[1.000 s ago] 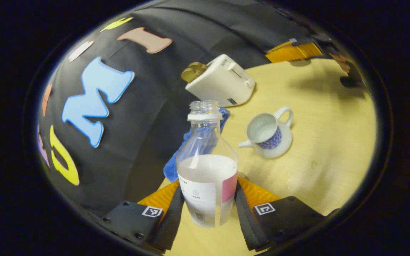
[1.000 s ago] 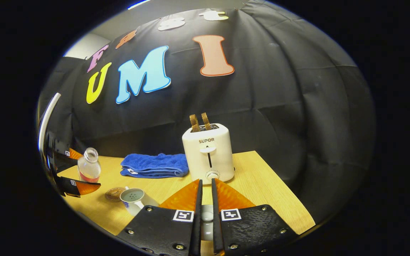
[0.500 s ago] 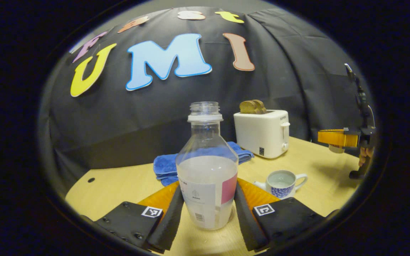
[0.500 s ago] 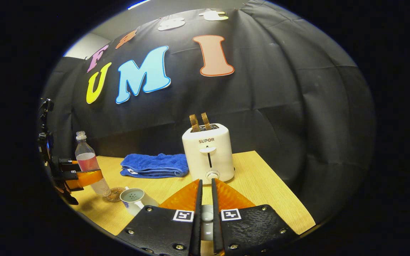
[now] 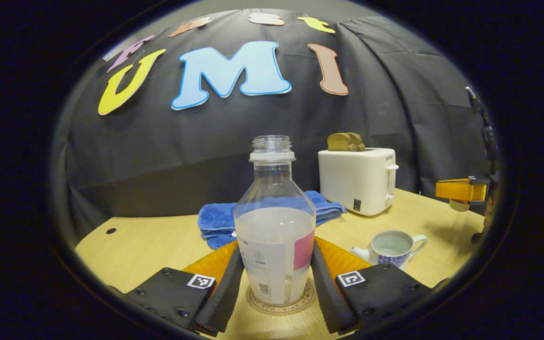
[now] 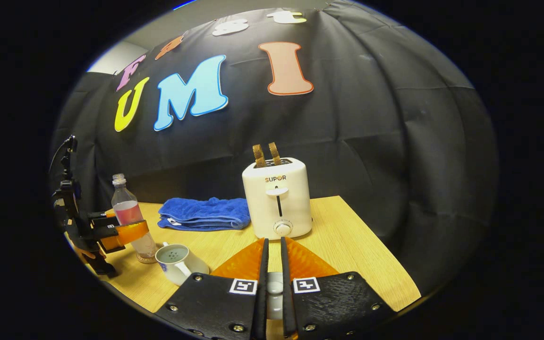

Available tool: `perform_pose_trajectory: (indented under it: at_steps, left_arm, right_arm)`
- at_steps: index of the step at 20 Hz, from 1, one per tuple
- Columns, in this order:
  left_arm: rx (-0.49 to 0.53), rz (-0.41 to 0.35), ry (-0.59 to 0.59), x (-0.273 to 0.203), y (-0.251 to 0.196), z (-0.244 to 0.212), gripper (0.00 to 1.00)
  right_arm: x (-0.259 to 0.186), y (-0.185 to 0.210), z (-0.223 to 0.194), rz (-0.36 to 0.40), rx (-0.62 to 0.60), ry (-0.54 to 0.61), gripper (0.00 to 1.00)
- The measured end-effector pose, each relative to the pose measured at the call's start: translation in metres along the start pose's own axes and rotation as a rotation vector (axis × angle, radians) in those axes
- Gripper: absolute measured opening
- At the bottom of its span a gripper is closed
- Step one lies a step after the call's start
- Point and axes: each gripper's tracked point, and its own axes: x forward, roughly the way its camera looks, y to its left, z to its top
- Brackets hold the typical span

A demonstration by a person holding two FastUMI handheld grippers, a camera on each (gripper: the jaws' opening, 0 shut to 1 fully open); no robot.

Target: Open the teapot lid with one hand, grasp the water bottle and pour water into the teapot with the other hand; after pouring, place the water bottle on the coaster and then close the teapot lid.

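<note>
While the left claw [image 5: 274,288] is clamping the upright water bottle [image 5: 274,231] on the coaster [image 5: 281,304], the right claw [image 6: 272,288] is pinching the teapot lid [image 6: 274,293] near the open teapot [image 6: 175,262].

Coaster [image 5: 281,302] largely covered by water bottle [image 5: 274,226], lettering on its rim too small to read; pale lid [image 6: 273,288] mostly hidden between right gripper [image 6: 272,264] fingers; teapot [image 5: 391,248] base cut off by left gripper [image 5: 276,278]
</note>
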Motion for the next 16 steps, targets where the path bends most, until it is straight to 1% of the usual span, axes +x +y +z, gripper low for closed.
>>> perform_pose_trajectory:
  at_steps: [1,2,6,7,8,11,14,16]
  left_arm:
    - [-0.011,0.007,-0.004,0.001,0.003,-0.002,0.87]
    - [-0.015,0.014,-0.004,0.002,0.005,-0.002,0.87]
    - [-0.039,0.006,0.012,-0.002,0.003,-0.008,0.9]
    - [-0.044,0.009,0.013,-0.003,0.004,-0.007,0.99]
    - [-0.054,0.012,0.012,-0.005,0.005,-0.006,1.0]
    - [-0.086,0.022,0.016,-0.018,0.011,-0.006,1.0]
    - [-0.072,0.01,0.008,-0.039,0.011,-0.005,1.0]
    - [-0.056,-0.007,0.003,-0.058,0.003,-0.008,1.0]
  right_arm:
    - [0.0,0.001,0.0,0.001,-0.005,-0.003,0.13]
    - [0.0,0.002,0.0,0.004,-0.01,-0.004,0.13]
    - [0.001,0.012,-0.005,0.022,-0.037,0.007,0.13]
    - [0.0,0.016,-0.005,0.031,-0.044,0.008,0.17]
    - [-0.002,0.022,-0.003,0.046,-0.051,0.006,0.13]
    - [-0.006,0.043,0.008,0.086,-0.073,-0.023,0.13]
    - [-0.003,0.066,0.017,0.121,-0.066,-0.035,0.13]
    - [0.004,0.088,0.016,0.156,-0.073,-0.015,0.13]
